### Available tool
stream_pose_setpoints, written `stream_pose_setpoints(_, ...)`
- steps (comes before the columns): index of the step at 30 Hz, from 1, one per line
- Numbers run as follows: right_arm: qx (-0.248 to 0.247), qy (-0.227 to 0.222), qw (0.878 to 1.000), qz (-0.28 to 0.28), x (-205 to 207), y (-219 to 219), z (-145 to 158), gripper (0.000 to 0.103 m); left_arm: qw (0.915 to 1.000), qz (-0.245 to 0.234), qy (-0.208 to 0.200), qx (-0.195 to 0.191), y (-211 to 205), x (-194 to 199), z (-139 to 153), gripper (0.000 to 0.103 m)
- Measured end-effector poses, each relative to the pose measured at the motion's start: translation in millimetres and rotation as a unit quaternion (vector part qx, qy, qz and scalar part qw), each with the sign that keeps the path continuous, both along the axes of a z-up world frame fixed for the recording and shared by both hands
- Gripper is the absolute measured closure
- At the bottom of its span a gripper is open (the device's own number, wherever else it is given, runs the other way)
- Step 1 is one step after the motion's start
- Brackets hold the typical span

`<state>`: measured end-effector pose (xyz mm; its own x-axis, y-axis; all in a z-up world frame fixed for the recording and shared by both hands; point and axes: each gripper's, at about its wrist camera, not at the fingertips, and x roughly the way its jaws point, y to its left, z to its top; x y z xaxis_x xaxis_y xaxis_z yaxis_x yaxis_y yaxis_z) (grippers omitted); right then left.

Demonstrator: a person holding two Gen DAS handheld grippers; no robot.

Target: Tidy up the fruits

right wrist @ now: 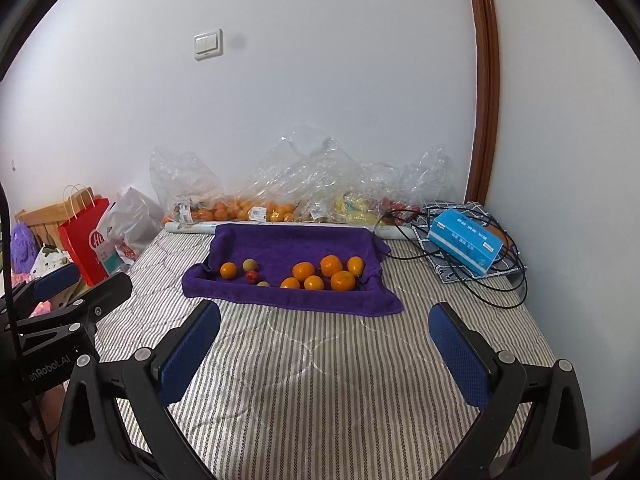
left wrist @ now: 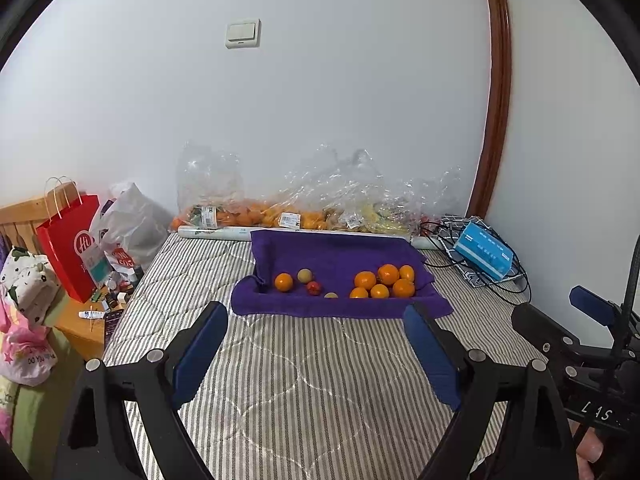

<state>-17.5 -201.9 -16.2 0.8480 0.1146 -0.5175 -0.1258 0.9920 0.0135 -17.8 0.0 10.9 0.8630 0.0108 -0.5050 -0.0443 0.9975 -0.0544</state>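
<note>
Purple towel tray (left wrist: 336,256) on bed (left wrist: 304,368) holding six oranges (left wrist: 384,282) together, one orange (left wrist: 283,282) apart, left gripper (left wrist: 316,344) and right gripper (right wrist: 325,344) jaws wide open, empty.

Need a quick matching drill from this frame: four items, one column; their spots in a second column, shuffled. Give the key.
Things:
1. red paper bag
2. blue box
3. lone orange
4. light switch

Places:
A. on the wall
B. left part of the purple towel, apart from the orange cluster
C. right of the towel, among black cables
D. off the bed's left edge

Pairs: 1-D, 2-C, 3-B, 4-A
</note>
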Motion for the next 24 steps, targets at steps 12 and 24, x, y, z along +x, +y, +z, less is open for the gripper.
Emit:
stream_pose_setpoints(12,0.001,0.001,1.000,0.000,0.5,0.0,-1.3,0.001,1.0000,0.000,-0.001,0.000,0.1,0.0,0.0,0.014)
stream_pose_setpoints(24,0.001,0.001,1.000,0.001,0.3,0.8,-1.8,0.001,1.0000,0.000,-0.001,0.000,-1.2,-0.8,-0.2,0.014)
